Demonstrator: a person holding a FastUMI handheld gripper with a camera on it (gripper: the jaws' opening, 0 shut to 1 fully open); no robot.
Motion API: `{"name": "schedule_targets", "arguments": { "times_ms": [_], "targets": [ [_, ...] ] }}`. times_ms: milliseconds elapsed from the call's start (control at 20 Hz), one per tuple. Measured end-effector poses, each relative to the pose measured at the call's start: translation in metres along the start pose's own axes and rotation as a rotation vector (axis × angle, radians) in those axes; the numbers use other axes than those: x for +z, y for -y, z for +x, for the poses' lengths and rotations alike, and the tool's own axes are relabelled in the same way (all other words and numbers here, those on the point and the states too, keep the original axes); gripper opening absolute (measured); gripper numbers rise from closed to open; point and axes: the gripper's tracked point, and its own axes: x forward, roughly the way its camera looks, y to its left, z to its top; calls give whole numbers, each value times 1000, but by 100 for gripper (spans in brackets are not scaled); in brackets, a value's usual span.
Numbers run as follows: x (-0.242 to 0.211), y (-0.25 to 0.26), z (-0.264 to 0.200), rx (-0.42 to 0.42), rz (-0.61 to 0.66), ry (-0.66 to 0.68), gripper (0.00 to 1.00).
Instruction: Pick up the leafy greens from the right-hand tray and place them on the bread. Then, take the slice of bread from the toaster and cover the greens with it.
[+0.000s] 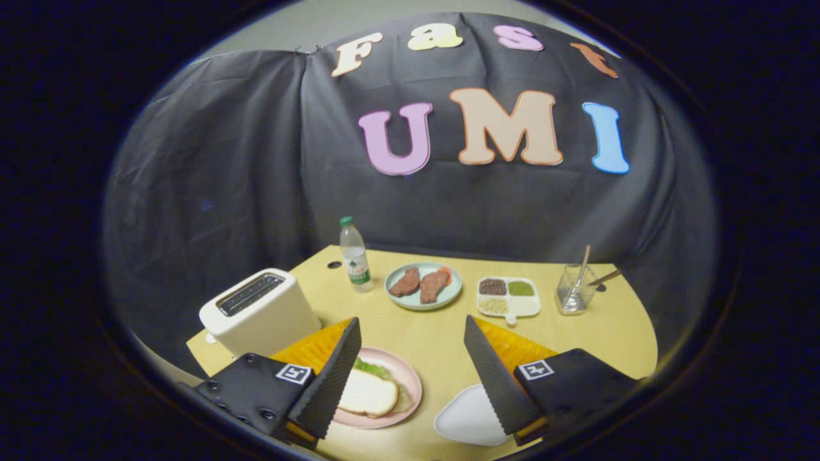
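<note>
Hovering wide apart and empty, tongs. One pink plate holding bread slice over greens; one toaster left. One white tray near right.

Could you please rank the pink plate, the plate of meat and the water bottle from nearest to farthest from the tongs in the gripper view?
The tongs are open and hold nothing.
1. Pink plate, with bread and greens, between the fingers, against the left one.
2. Plate of meat, beyond the fingers, mid-table.
3. Water bottle, slightly farther, left of that plate, near the table's back edge.
</note>
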Motion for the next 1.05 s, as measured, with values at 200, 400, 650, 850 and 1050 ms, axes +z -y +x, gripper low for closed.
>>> {"name": "schedule_targets", "arguments": {
  "times_ms": [200,400,650,850,1050],
  "targets": [
    [36,17,-18,-35,14,86,100],
    [79,45,-37,-139,-38,221,100],
    [107,76,-59,-264,-61,333,100],
    [122,97,-69,-330,-55,391,100],
    [131,105,-69,-348,-45,423,100]
  ]
}}
